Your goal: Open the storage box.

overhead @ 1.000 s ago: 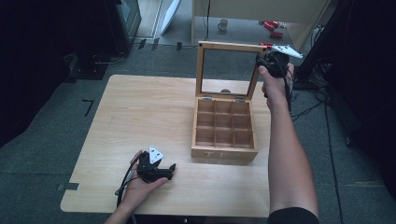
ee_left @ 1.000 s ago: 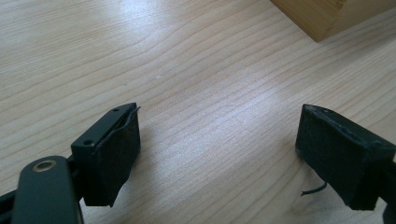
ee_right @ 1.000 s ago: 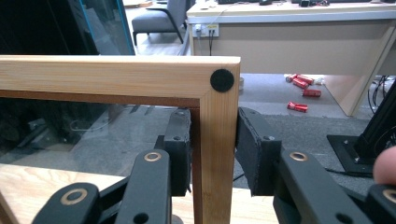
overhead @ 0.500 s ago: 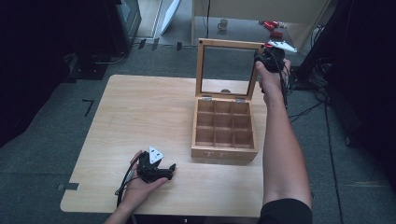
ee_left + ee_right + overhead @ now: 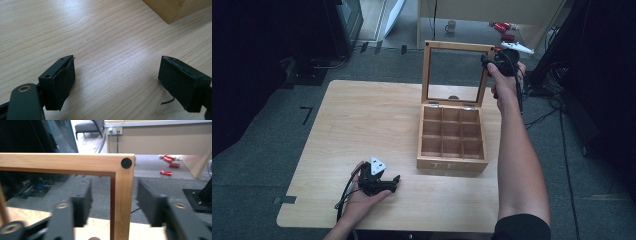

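The wooden box (image 5: 452, 139) sits by the desk's (image 5: 362, 125) right edge, lid (image 5: 117, 182) upright. The right tongs (image 5: 112, 197) straddle the lid's frame, spread, untouching. The left tongs (image 5: 117, 82) gape near the front edge.

box (image 5: 452, 142) on table (image 5: 362, 120) right half, lid (image 5: 455, 75) upright behind, left gripper (image 5: 395, 181) front-left

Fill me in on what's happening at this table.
A person has the right gripper at the raised lid of a wooden compartment box. Its jaws straddle the lid frame's right side without closing on it. The lid stands upright, the compartments look empty. The left gripper rests open on the table.
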`<state>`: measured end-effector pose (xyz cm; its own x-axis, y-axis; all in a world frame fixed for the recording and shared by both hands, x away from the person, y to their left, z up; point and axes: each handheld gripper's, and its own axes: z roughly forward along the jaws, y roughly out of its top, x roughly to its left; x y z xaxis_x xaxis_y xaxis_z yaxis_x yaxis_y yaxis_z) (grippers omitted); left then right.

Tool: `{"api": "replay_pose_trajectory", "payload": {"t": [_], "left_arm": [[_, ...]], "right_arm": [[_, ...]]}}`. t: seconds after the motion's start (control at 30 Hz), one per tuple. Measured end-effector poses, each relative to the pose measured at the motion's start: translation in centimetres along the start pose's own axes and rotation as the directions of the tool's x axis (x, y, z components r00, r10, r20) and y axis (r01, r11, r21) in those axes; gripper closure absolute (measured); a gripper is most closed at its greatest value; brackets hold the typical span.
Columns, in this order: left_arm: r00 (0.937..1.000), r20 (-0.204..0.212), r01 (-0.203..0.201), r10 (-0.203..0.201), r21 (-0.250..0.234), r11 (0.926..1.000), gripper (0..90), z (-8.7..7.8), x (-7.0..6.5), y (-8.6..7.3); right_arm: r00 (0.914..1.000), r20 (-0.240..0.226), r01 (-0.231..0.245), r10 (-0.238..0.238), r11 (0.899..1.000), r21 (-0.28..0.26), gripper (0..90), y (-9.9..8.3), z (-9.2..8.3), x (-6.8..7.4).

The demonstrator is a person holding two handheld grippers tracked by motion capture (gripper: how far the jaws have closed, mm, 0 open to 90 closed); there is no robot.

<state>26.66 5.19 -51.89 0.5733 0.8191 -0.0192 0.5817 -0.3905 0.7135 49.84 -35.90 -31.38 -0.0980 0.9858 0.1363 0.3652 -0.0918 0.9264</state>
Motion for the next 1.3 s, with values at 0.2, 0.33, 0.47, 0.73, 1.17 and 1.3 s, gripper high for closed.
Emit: {"api": "replay_pose_trajectory", "payload": {"t": [0.2, 0.33, 0.47, 0.73, 1.17, 1.3], "left_arm": [[1.0, -0.007, -0.006, 0.006, 0.003, 1.0, 14.8, 0.0, -0.1, 0.0], [0.9999, -0.01, -0.011, 0.011, 0.008, 0.9999, 14.8, 0.0, -0.2, 0.0], [0.9998, -0.013, -0.015, 0.015, 0.009, 0.9999, 14.8, 0.0, -0.2, 0.0], [0.9998, -0.012, -0.019, 0.019, 0.008, 0.9998, 14.9, 0.0, -0.2, 0.0], [0.9996, -0.012, -0.024, 0.024, 0.009, 0.9997, 14.9, 0.0, -0.2, 0.0], [0.9997, -0.013, -0.022, 0.022, 0.007, 0.9997, 14.9, 0.0, -0.3, 0.0]], "right_arm": [[0.9988, -0.047, -0.012, 0.013, 1.0, 0.012, 19.7, -0.8, -2.2, -0.1], [0.998, -0.058, -0.023, 0.024, 1.0, 0.01, 13.3, -1.7, -4.0, -0.4], [0.9973, -0.073, -0.01, 0.011, 1.0, 0.016, 10.7, -3.0, -5.6, -0.6], [0.9971, -0.071, 0.033, -0.029, 0.999, 0.043, 10.4, -6.6, -8.4, -0.8], [0.9954, -0.072, 0.068, -0.064, 0.996, 0.06, 10.4, -12.8, -12.0, -0.8], [0.9965, -0.067, 0.054, -0.049, 0.996, 0.065, 10.4, -14.7, -13.4, -1.2]]}}
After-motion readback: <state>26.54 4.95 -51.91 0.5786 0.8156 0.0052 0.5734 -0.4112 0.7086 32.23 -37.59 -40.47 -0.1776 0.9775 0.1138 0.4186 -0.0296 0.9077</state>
